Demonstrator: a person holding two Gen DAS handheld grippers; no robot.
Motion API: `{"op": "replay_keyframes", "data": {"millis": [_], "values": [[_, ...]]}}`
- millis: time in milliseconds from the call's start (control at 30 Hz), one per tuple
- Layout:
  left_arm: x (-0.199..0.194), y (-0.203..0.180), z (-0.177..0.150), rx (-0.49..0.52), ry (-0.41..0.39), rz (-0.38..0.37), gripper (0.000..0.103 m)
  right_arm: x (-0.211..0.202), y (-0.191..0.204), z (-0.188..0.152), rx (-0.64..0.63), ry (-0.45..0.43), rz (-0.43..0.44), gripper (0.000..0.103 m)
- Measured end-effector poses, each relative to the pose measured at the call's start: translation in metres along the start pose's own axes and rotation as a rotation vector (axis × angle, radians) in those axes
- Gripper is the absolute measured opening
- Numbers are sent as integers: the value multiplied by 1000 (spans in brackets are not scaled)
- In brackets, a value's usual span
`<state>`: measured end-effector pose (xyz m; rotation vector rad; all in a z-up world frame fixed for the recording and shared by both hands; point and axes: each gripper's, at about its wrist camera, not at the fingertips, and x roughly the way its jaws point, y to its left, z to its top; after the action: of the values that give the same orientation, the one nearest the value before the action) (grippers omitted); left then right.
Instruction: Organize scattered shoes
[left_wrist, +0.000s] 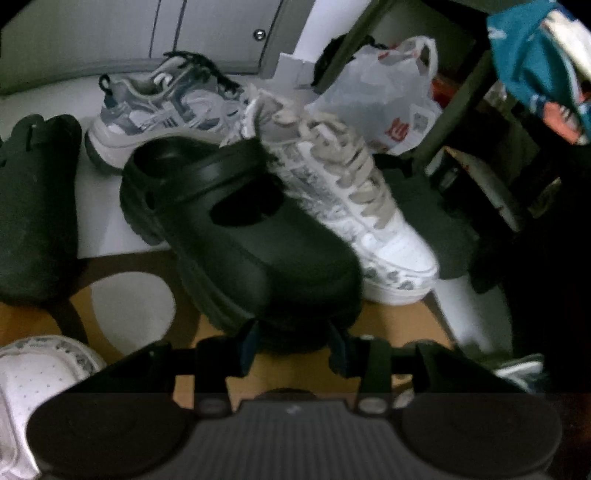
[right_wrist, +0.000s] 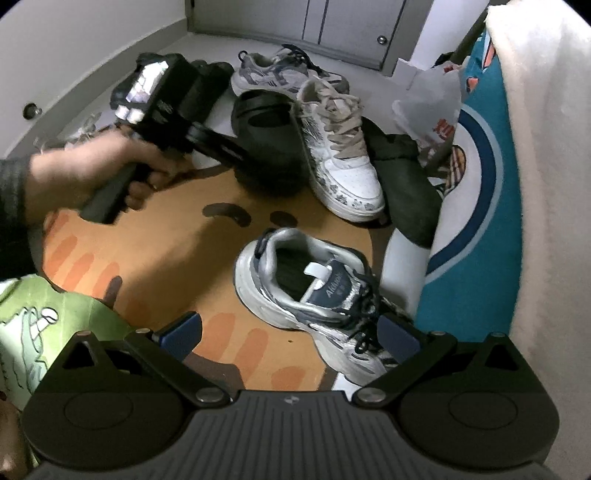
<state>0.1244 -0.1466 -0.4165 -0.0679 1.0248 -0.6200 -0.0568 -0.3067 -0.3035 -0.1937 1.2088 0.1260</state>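
1. The left gripper (left_wrist: 293, 345) is clamping the toe of a black clog (left_wrist: 236, 225), which is sitting on the orange rug (right_wrist: 159, 258) and leaning against a white lace-up sneaker (left_wrist: 347, 206).
2. The right gripper (right_wrist: 290, 332) is hanging spread wide, holding nothing, with its right finger beside a grey running shoe (right_wrist: 310, 291) lying on the rug.
3. Another grey running shoe (left_wrist: 159, 114) is resting farther back on the floor.

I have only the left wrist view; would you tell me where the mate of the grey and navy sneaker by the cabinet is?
Observer: The matching grey and navy sneaker lies on the orange rug, just ahead of the right gripper.
Operator: Thank you. Is the right gripper holding it?
Observer: No. Its fingers stand wide apart, and the sneaker's forefoot lies next to one of them, ungripped.
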Motion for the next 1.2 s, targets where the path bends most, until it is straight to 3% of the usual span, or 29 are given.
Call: {"op": "replay_keyframes", "data": {"millis": [67,233,467,633,867,1033,1200], "values": [[-11,-8,2,-2,-8,-21,43,0,4,-1,-29,19,-55,103],[-33,-38,4,18,-4,-109,43,-8,10,-3,-68,31,-72,103],[-50,-91,6,92,102,-227,44,-26,14,-19,-106,101,21,103],[-41,-118,9,104,139,-221,45,-41,23,-16,-134,53,70,103],[-14,-147,16,54,236,-338,52,-28,16,-18,-61,156,93,103],[3,-146,9,-34,231,-441,52,-11,14,-27,-9,220,126,103],[25,-149,3,-53,290,-506,47,-1,15,-29,-8,235,112,103]]}}
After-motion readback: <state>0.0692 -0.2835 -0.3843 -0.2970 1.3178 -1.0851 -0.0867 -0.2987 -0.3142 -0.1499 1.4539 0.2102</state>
